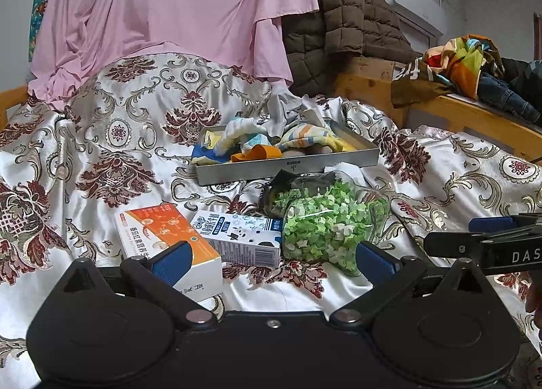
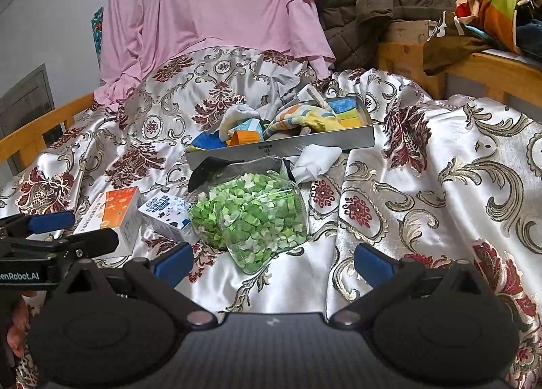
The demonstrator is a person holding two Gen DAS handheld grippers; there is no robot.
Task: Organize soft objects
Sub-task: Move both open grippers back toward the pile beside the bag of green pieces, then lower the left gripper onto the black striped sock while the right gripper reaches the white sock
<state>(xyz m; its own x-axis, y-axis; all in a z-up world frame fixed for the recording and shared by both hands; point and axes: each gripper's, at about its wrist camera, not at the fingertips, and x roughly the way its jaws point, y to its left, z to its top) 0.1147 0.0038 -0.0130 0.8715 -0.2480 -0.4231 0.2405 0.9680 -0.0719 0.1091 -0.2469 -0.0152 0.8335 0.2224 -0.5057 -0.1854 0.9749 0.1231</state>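
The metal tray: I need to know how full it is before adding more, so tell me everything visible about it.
The metal tray is a shallow rectangular tin, silvery, with a small stamped mark on its front wall. It lies on the patterned bedspread, heaped with striped cloths, an orange piece and yellow sponges; fabric spills over its left end. A white cloth touches its front.

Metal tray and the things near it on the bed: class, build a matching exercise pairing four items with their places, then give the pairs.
Items:
1. striped cloths
2. white cloth
3. jar of green paper stars
4. orange box

Places:
A. left of the milk carton
B. inside the metal tray
C. lying in front of the tray
D. outside the tray, against its front wall

Pairs: 1-B, 2-D, 3-C, 4-A
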